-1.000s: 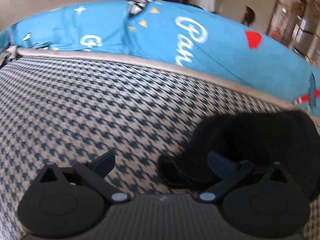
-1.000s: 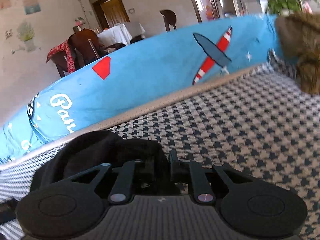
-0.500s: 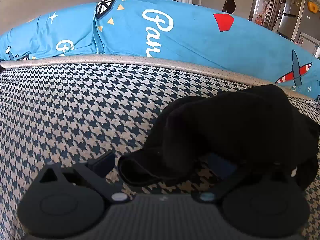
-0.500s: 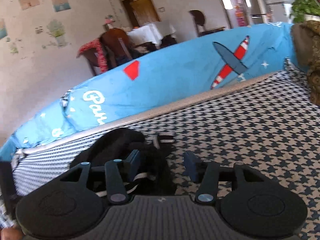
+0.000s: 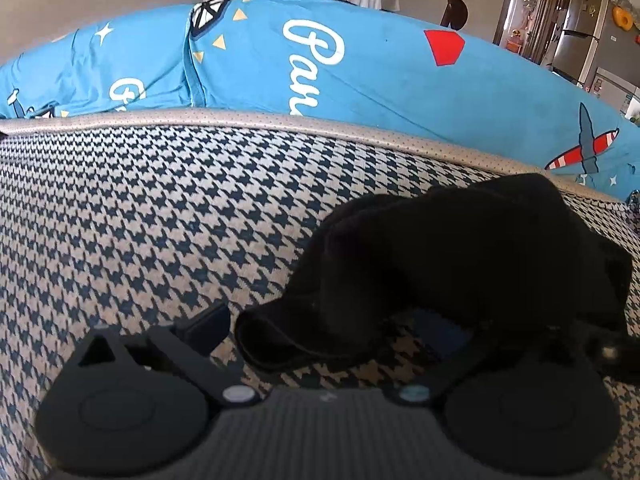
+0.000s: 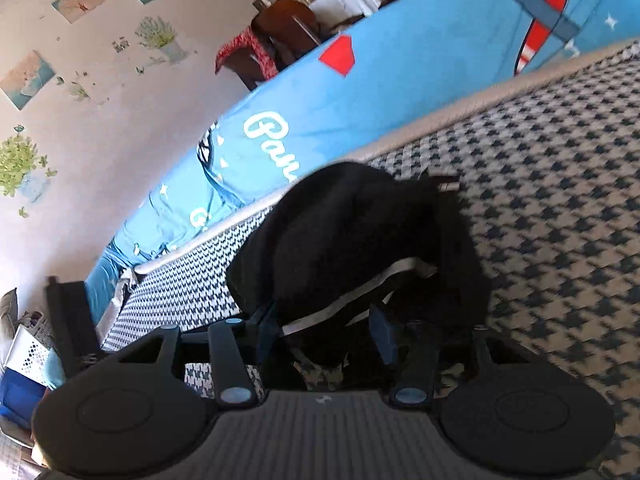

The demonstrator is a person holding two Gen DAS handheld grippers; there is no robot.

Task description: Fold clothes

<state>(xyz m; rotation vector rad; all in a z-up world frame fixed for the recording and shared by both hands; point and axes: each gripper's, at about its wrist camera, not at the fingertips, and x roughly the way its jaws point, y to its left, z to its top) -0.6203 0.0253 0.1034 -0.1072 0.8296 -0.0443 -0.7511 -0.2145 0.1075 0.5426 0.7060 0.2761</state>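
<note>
Loosely, black garment [image 6: 360, 240] lies (crumpled) between both open tongs: left [image 5: 324, 328], right [image 6: 324, 328].

Daylight is coming in bright from the doorway [image 5: 520, 8] at right, washing out the far room. Fisheye is bending the edges hard, corners going black. The black garment [image 5: 460, 252] is showing no detail. Houndstooth cover [image 6: 568, 208] is smearing with motion blur in the right wrist view.
</note>
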